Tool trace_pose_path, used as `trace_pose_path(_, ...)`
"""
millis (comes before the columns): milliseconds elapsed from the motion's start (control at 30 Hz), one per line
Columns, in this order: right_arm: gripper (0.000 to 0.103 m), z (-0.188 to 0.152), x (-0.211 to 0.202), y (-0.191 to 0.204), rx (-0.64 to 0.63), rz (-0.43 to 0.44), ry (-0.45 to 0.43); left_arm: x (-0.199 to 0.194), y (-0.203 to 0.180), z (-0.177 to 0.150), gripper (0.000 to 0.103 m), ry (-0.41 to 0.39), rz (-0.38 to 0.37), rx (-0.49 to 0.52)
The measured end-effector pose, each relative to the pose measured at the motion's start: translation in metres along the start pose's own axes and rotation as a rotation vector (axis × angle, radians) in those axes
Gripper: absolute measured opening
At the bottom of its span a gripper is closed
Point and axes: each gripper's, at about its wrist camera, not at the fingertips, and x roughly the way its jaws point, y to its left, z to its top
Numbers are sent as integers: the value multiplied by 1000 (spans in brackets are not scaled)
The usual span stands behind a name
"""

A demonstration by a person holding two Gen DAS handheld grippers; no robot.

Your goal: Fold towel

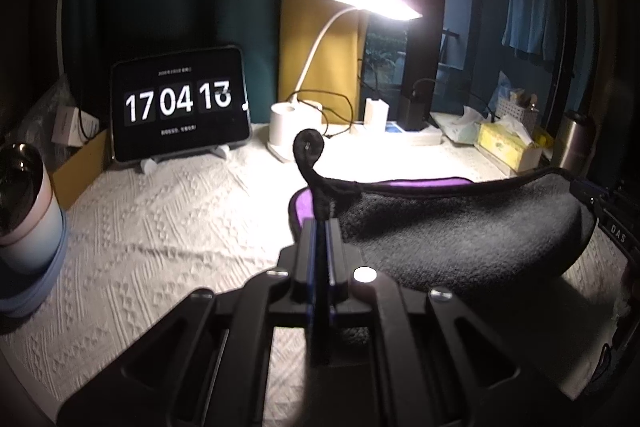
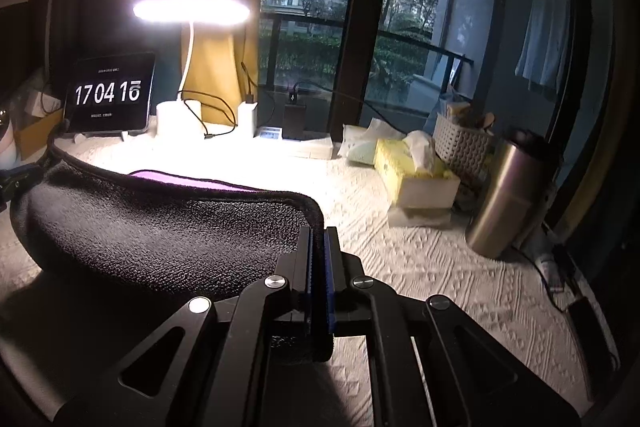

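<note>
While both claws are clamped shut on towel corners, the towel (image 1: 460,227) sags lengthwise between left gripper (image 1: 320,227) and right gripper (image 2: 318,235), equally near.

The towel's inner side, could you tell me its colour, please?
Purple; the towel is black outside. Best seen in the left wrist view.

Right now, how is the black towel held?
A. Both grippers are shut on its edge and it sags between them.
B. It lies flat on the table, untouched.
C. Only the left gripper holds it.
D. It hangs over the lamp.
A: the left gripper and the right gripper each pinch an edge of the towel, which sags between them.
</note>
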Motion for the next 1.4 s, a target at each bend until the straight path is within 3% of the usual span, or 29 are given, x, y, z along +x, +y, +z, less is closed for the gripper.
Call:
trace_pose_path(700, 6, 27, 24, -1, -14, -23, -54, 20, 2, 26, 4, -60, 6, 17)
trace_pose_path(1400, 6, 54, 61, 3, -48, -33, -59, 67, 11, 47, 4, -53, -13, 15)
